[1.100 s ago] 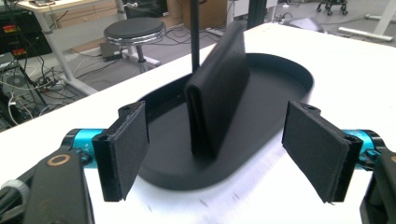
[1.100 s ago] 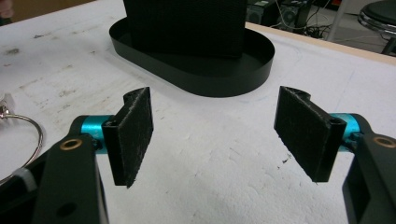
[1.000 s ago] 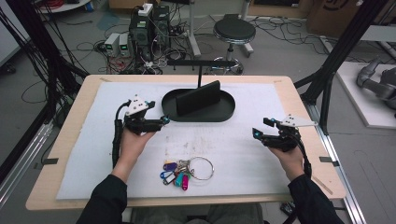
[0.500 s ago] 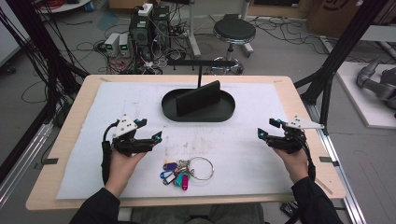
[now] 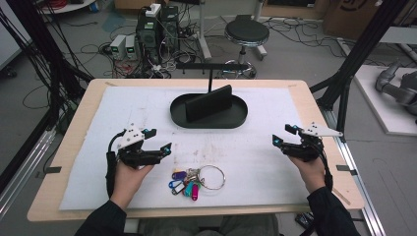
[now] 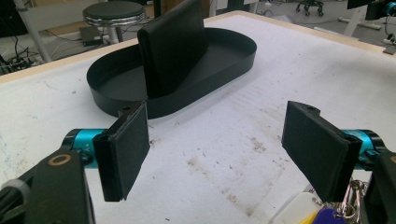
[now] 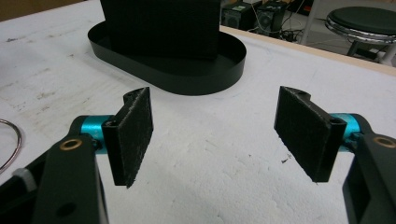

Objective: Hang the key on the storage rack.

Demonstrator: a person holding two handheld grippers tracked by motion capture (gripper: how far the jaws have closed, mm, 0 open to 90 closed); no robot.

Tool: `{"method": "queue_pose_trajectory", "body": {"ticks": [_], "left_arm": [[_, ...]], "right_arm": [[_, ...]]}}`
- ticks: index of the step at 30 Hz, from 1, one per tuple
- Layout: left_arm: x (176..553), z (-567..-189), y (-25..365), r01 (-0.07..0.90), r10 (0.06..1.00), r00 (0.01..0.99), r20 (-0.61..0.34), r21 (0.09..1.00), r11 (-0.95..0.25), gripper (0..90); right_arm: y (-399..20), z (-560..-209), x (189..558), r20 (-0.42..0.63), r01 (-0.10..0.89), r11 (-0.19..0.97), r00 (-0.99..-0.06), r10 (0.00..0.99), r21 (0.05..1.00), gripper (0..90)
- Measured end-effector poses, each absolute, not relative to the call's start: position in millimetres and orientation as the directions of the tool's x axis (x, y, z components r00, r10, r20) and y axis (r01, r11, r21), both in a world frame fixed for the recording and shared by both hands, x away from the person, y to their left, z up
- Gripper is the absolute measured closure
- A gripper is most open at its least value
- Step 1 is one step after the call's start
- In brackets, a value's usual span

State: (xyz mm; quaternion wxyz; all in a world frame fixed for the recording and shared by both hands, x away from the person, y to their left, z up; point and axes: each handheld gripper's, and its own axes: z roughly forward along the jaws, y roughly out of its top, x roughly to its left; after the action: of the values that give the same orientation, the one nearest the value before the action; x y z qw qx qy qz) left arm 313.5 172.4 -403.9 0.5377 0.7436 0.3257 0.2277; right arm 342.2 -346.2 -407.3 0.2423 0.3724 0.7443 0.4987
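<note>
Hovering with fingers apart, the left gripper (image 5: 157, 142) nears the bunch of coloured-tagged keys on a metal ring (image 5: 196, 178) by the surface's near edge, and next must drop over it and close, I judge.

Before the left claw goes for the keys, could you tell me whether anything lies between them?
Nothing does. In the high view only bare white mat separates the open left claw from the keys; the black tray sits farther back.
</note>
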Motion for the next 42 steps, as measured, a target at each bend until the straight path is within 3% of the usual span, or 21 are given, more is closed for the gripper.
{"method": "queue_pose_trajectory", "body": {"ticks": [8, 18, 24, 29, 42], "left_arm": [[312, -406, 166, 0.237, 0.704, 0.710, -0.009, 0.945, -0.227, 23.7], [309, -415, 151, 0.264, 0.649, 0.759, -0.050, 0.935, -0.237, 32.6], [313, -422, 133, 0.298, 0.589, 0.805, -0.078, 0.911, -0.286, 39.0], [321, -425, 112, 0.344, 0.536, 0.832, -0.139, 0.889, -0.303, 39.2], [328, -430, 75, 0.366, 0.501, 0.854, -0.136, 0.843, -0.394, 46.4]], "right_arm": [[-346, -407, 340, 0.000, 0.305, 0.233, -0.607, 0.795, 0.923, 28.4], [-345, -408, 345, -0.002, 0.298, 0.227, -0.603, 0.798, 0.927, 28.4], [-341, -408, 347, -0.008, 0.293, 0.237, -0.613, 0.790, 0.926, 28.5], [-338, -408, 347, -0.012, 0.292, 0.243, -0.617, 0.787, 0.925, 28.5], [-338, -408, 345, -0.015, 0.296, 0.250, -0.617, 0.787, 0.922, 28.4]]}}
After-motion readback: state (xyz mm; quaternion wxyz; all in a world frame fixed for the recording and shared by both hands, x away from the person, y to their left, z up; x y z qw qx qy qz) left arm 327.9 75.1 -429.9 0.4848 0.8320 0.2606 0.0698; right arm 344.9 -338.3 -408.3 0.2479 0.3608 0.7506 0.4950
